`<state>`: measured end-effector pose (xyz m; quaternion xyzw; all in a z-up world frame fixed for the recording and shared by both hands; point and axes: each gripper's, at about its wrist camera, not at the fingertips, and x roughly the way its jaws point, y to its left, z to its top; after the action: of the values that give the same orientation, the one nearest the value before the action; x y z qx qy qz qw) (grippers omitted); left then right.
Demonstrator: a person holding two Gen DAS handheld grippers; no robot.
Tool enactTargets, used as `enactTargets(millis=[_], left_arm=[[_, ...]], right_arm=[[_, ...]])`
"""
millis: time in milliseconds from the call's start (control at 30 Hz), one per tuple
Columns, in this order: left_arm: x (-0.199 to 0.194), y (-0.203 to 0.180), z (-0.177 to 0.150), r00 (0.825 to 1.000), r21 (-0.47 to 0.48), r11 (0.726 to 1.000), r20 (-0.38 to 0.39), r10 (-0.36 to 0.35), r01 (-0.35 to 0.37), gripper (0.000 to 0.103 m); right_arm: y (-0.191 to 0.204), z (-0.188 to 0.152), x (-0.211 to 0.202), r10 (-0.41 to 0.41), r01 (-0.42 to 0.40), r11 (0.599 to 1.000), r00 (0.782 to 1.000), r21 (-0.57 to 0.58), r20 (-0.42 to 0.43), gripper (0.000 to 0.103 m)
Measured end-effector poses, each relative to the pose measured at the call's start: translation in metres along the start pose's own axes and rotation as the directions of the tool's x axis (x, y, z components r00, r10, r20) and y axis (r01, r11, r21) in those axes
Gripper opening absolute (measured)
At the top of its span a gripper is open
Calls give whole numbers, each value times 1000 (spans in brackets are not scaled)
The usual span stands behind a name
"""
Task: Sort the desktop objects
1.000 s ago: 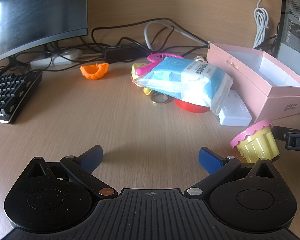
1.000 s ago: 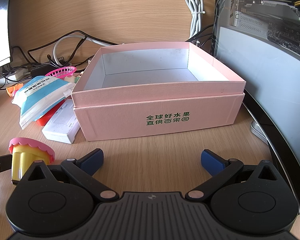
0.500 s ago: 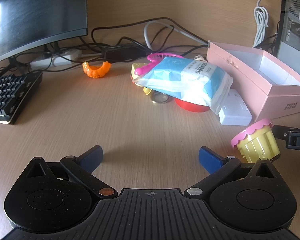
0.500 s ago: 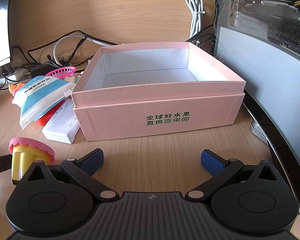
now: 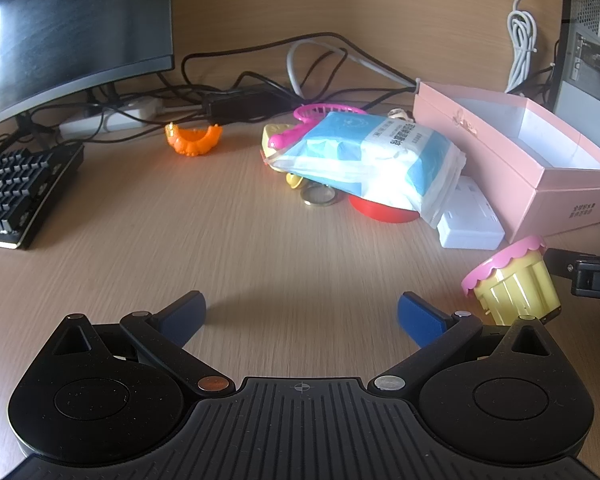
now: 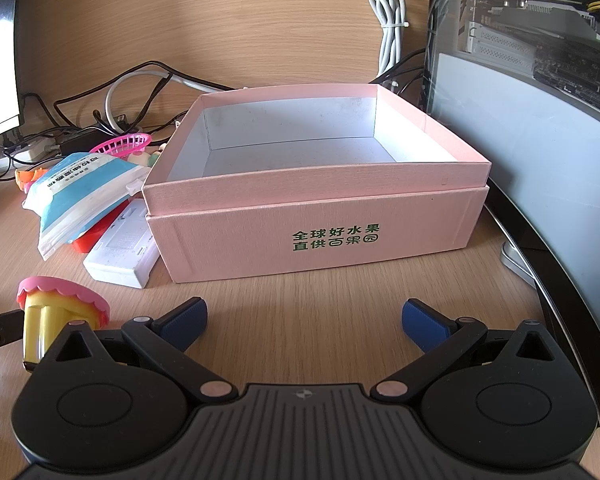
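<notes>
An open pink box [image 6: 320,236] stands on the desk, empty inside; it also shows in the left wrist view [image 5: 540,184]. To its left lies a pile: a blue-white wipes pack [image 5: 372,156], a red dish [image 5: 380,210], a white adapter block [image 5: 470,224], a pink basket [image 5: 320,112] and a coin-like ring [image 5: 320,196]. A yellow toy cupcake with pink top [image 5: 512,280] lies tipped beside my left gripper's right finger; it also shows in the right wrist view [image 6: 60,312]. An orange toy [image 5: 192,140] lies near the monitor. My left gripper [image 5: 302,316] and right gripper [image 6: 304,320] are open and empty.
A monitor [image 5: 60,28] and keyboard [image 5: 16,188] stand at the left. Cables and a power strip [image 5: 112,118] run along the back wall. A computer case [image 6: 540,120] stands close to the right of the box.
The orange toy has rocked and turned in place near the monitor. Both grippers have stayed still and open.
</notes>
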<state>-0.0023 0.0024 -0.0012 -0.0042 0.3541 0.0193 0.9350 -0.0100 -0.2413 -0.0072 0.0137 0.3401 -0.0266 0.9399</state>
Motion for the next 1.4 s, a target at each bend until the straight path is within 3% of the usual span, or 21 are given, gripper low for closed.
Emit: enactTargets(millis=[233,467,867,1100,1267,1400], left_arm=[[-1,0,1,1000,15,1000,-12,-9,9,103],[-1,0,1,1000,16,1000,-13,-10,11,103],[-4,6,3,999,33,999,-24,-33,34,103],[-21,35,11,1000,-1,1000,7,-8,8,103],[-37,57,15,999,-36,999,34,20,-19,103],[-39,72,9,999,-43,998,16,47,-47,103]], right_arm=[[-4,1,-5,69,-72,996,997,-60,-45,103],[-2,1,-8,41,-43,998,997,-38,-71,103],[1,-1,-13,65,-69,995,996,-69,-67,103],[52,-5,-60,156,-130,959,984,-251,87,102],[81,9,-63,239,-223,945,970,-241,38,97],[100,8,-61,262,-243,930,965,-275,32,97]])
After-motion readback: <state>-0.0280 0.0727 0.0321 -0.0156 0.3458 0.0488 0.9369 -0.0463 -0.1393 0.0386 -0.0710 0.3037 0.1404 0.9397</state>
